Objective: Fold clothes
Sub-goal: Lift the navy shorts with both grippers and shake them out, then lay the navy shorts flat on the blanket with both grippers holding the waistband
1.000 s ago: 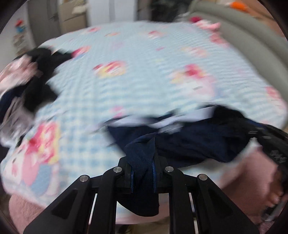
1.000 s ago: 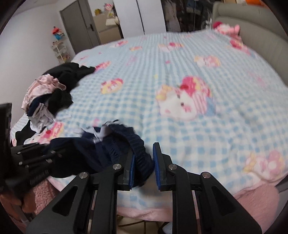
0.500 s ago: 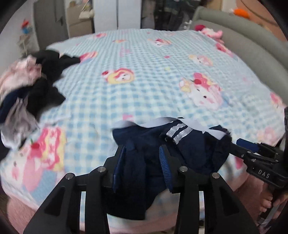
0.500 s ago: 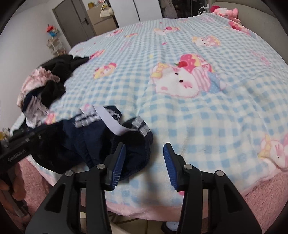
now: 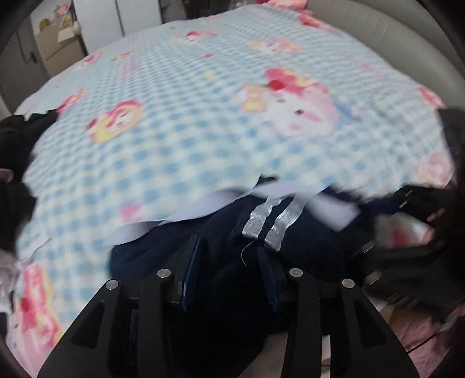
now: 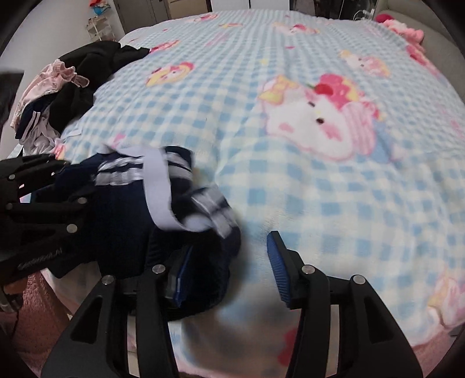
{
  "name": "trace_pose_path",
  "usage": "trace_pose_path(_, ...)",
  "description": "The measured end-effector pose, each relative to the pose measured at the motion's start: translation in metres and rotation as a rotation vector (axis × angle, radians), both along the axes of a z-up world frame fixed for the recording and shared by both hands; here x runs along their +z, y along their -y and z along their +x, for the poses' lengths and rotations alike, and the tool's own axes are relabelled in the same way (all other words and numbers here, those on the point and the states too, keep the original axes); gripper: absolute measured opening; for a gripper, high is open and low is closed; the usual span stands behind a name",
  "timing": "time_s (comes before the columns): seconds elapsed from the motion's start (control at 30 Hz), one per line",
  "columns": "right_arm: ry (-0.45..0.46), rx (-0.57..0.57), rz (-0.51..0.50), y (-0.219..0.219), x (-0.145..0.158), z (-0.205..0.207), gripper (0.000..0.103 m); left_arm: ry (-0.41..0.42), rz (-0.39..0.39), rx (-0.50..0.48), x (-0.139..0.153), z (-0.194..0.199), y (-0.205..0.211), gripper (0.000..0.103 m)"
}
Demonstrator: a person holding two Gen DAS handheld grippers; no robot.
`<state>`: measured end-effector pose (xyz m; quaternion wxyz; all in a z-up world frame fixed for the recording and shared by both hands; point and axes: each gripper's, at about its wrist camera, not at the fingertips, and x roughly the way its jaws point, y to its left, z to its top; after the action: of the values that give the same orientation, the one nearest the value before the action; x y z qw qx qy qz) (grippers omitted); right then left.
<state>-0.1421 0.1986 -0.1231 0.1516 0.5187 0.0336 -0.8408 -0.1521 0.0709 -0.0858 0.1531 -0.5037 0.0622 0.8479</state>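
A navy garment [image 5: 305, 238] with silver stripes and a white band lies bunched at the near edge of the blue checked blanket [image 5: 189, 130]. My left gripper [image 5: 228, 256] straddles it: its jaws stand apart and are closing, with navy cloth filling the gap. In the right wrist view the same garment [image 6: 122, 221] sits low on the left. My right gripper [image 6: 229, 261] is opening there; its left pad is against the garment's edge and its right pad is over bare blanket [image 6: 290, 145]. The left gripper [image 6: 69, 183] shows at the left edge.
A pile of dark, pink and white clothes [image 6: 72, 81] lies at the bed's left side, also seen as a dark heap [image 5: 14, 145]. A grey padded headboard [image 5: 377, 26] runs along the right. Doors and boxes stand beyond the far end of the bed.
Both grippers let go of the navy garment, which dropped onto the bed's near edge. Both moved lower and closer to it, jaws wider than a second ago.
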Motion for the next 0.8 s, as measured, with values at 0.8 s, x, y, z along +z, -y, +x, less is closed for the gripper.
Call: trace_pose_path(0.8, -0.642, -0.254, -0.243, -0.044, 0.250, 0.025, 0.010, -0.473, 0.192, 0.314, 0.207, 0.051, 0.121, 0.005)
